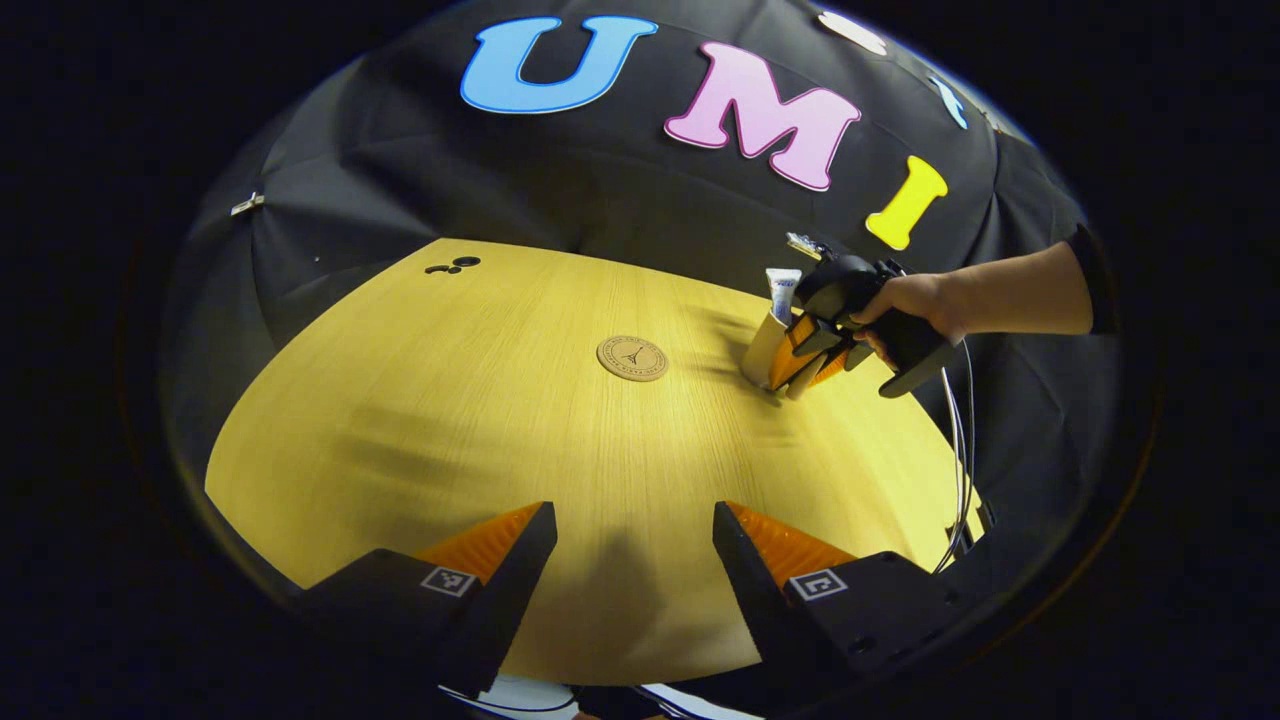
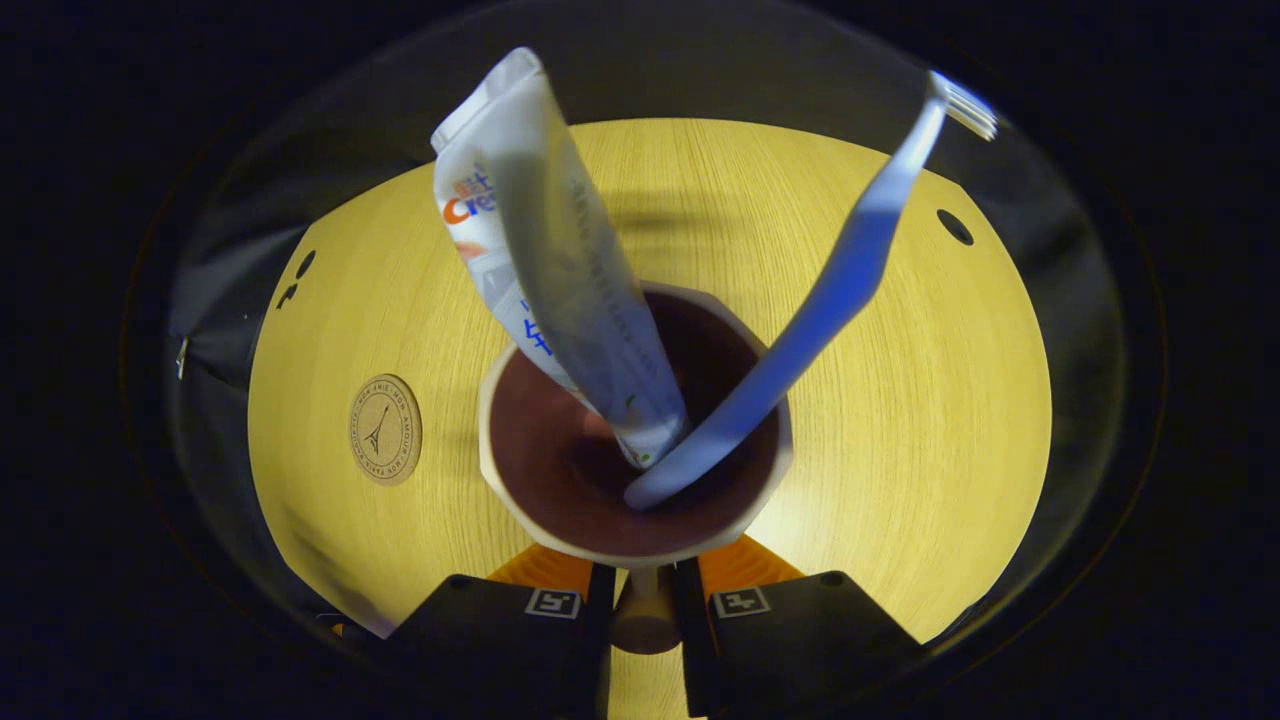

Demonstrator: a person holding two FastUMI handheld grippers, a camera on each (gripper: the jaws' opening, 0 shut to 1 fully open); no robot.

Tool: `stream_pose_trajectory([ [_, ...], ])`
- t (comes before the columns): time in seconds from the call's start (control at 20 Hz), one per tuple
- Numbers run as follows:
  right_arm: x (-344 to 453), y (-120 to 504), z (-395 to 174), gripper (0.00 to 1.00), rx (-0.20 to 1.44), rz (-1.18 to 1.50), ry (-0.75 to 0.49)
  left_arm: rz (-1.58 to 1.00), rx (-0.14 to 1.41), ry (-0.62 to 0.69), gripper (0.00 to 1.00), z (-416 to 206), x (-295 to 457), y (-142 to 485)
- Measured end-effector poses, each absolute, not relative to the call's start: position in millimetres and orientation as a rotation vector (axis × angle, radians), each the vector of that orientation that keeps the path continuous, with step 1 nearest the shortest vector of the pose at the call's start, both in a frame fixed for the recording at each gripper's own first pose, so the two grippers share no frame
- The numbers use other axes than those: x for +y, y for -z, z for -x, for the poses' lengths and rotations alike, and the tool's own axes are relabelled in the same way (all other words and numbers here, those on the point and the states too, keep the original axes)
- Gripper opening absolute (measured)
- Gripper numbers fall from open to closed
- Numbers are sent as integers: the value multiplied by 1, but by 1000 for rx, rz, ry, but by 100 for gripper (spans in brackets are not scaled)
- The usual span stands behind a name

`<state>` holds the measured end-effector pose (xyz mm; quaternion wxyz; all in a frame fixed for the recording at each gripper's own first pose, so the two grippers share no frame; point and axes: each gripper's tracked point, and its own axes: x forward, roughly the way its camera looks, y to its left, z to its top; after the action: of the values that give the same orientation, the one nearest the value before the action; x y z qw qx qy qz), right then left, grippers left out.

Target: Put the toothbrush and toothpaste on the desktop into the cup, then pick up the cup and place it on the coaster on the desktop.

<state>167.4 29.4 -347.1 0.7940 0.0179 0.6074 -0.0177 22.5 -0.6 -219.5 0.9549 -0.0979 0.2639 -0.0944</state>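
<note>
A beige cup [image 2: 520, 500] with a dark inside holds a white toothpaste tube [image 2: 560, 270] and a blue toothbrush [image 2: 830, 290], both leaning out of it. My right gripper [image 2: 645, 578] is shut on the cup's handle [image 2: 645, 615]. In the left gripper view the cup [image 1: 762, 350] stands tilted at the table's right, with the tube [image 1: 782, 292] and brush head [image 1: 806, 243] above it and a hand [image 1: 915, 300] holding the right gripper [image 1: 812, 350]. A round cork coaster [image 1: 632, 358] [image 2: 385, 430] lies left of the cup. My left gripper [image 1: 632, 535] is open over the near table edge.
The round wooden table [image 1: 480, 430] has small dark holes near its far edge [image 1: 455, 266] [image 2: 955, 227]. Cables [image 1: 960, 450] hang off the right side under the hand. Black cloth walls surround the table.
</note>
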Motion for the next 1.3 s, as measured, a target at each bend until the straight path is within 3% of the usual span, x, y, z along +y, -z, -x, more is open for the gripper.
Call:
stream_pose_trajectory([
  [0.05,30,348,-167,27,1312,-32,38,196,542,193,98,-23,-2,219],
  [0.15,27,347,-166,31,1312,-8,32,188,538,200,98,-27,-5,215],
  [0.25,25,346,-168,25,1306,0,37,170,531,216,98,-30,-7,212],
  [0.3,26,345,-169,30,1297,-1,39,158,532,225,98,-30,-8,213],
  [0.35,26,345,-169,25,1298,-3,38,144,533,231,98,-30,-8,213],
  [0.4,28,345,-167,30,1299,-9,32,131,532,234,97,-32,-8,213],
  [0.8,45,327,-173,30,1278,24,4,142,525,241,98,-32,-4,218],
  [1.25,124,306,-192,30,1236,69,-111,144,498,240,98,-38,1,214],
  [1.3,133,307,-189,25,1237,75,-125,144,497,241,98,-38,2,214],
])
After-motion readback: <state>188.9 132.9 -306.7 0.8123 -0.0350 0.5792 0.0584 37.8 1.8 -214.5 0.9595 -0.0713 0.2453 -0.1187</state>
